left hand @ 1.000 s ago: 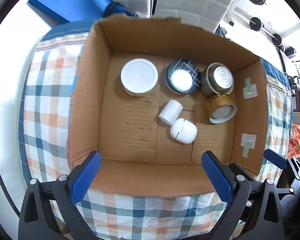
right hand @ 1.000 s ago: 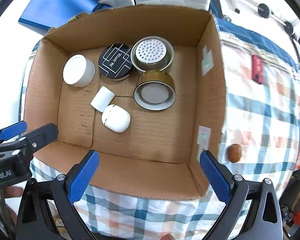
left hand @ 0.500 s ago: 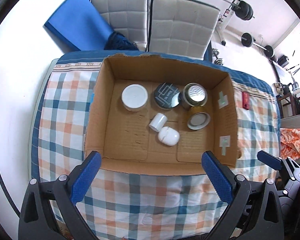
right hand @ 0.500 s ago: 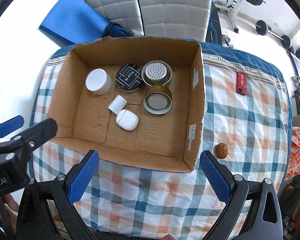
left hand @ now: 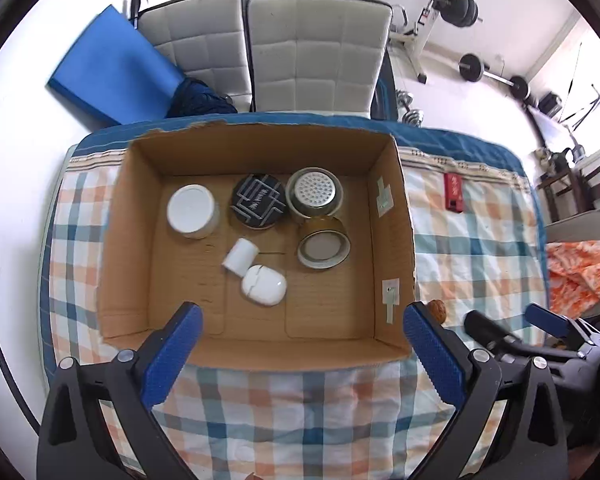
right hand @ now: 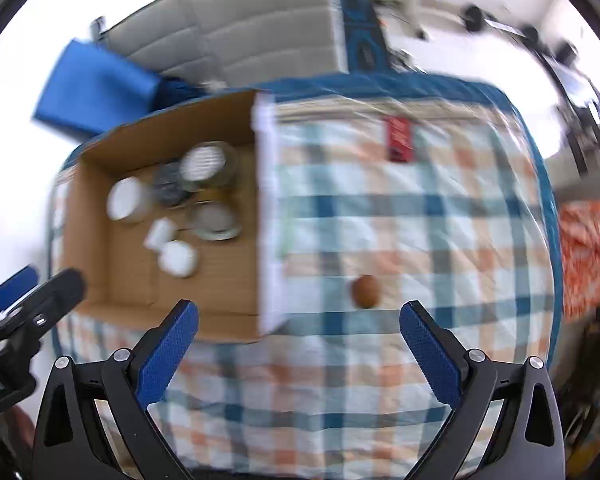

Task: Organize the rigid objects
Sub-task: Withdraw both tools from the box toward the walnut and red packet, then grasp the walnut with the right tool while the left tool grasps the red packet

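A cardboard box [left hand: 392, 216] [right hand: 100, 296] sits on a checked cloth. Inside are a white jar [left hand: 191, 210], a black tin [left hand: 258, 205], a perforated metal tin [left hand: 315, 196], a gold tin [left hand: 324, 246], a white cylinder [left hand: 240, 255] and a white earbud case [left hand: 264, 285]. A brown nut [right hand: 365, 290] [left hand: 437, 309] and a red box [right hand: 398, 138] [left hand: 453, 196] lie on the cloth right of the box. My left gripper [left hand: 298, 350] is open and empty above the box's near wall. My right gripper [right hand: 298, 350] is open and empty above the cloth, near the nut.
The checked cloth [left hand: 300, 412] covers a table. Two grey padded chairs [left hand: 312, 52] and a blue mat [left hand: 112, 68] stand behind it. Barbell weights [left hand: 460, 4] sit at the back right. An orange cloth [left hand: 580, 272] lies to the right.
Both grippers have risen and pulled back from the box. The right gripper has swung right, over the cloth toward the nut; its view is blurred.
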Demonstrator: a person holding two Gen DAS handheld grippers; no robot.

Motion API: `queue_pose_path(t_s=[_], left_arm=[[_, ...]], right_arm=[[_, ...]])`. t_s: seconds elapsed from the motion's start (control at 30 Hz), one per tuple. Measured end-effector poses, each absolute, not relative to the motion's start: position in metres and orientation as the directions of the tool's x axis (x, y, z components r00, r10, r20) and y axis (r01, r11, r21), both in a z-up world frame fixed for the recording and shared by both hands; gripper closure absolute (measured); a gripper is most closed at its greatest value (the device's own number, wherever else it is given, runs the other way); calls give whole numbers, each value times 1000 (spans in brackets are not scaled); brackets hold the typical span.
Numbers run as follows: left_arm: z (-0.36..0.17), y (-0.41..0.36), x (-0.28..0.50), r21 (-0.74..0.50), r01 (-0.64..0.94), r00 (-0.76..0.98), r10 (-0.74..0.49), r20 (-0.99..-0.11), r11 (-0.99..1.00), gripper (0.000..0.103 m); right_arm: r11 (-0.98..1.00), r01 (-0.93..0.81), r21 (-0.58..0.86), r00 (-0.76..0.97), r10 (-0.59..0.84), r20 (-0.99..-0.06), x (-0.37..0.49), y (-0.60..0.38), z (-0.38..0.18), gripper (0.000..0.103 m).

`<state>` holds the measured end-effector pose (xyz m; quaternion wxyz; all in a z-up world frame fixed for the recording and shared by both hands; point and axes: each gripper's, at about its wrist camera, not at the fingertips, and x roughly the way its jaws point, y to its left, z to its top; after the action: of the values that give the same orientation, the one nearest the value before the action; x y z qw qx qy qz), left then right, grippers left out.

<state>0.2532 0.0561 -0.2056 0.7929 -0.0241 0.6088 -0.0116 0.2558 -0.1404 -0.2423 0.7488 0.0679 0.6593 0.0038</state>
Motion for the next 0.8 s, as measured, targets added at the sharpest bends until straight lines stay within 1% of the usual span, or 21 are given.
queue_pose_path(t_s=[0.1, 0.23, 0.4, 0.43, 0.5, 0.53, 0.57, 0.63, 0.67, 0.8], left_arm=[[-228, 39, 265, -10, -17, 245, -6, -969, 1000, 0], [-260, 22, 276, 29, -15, 193, 32, -981, 999, 0], [-289, 10, 285, 75, 1, 146, 74, -987, 997, 0], [-293, 9, 286, 78, 4, 135, 76, -988, 997, 0], [-300, 6, 290, 85, 6, 123, 83, -989, 996, 0], [-302, 5, 291, 90, 9, 118, 88, -989, 996, 0], [-302, 4, 292, 93, 11, 114, 91, -989, 996, 0], [-300, 1, 293, 96, 16, 113, 93, -989, 995, 0], [-298, -1, 294, 94, 18, 114, 91, -989, 995, 0], [-278, -21, 305, 61, 36, 145, 56, -988, 997, 0]], right_arm=[[985, 144, 93, 97, 80, -992, 265, -170, -272, 1], [970, 205, 128, 23, 126, -992, 275, -195, -325, 2], [960, 232, 155, -79, 178, -981, 281, -198, -388, 19], [959, 234, 161, -93, 186, -978, 281, -198, -397, 20], [957, 235, 171, -119, 203, -972, 282, -196, -413, 28], [959, 230, 163, -132, 197, -972, 282, -194, -420, 34], [966, 220, 137, -133, 169, -977, 281, -193, -423, 44], [976, 194, 101, -120, 126, -985, 281, -191, -419, 58], [976, 190, 103, -119, 127, -985, 280, -192, -417, 65], [968, 212, 133, -97, 156, -983, 280, -212, -403, 65]])
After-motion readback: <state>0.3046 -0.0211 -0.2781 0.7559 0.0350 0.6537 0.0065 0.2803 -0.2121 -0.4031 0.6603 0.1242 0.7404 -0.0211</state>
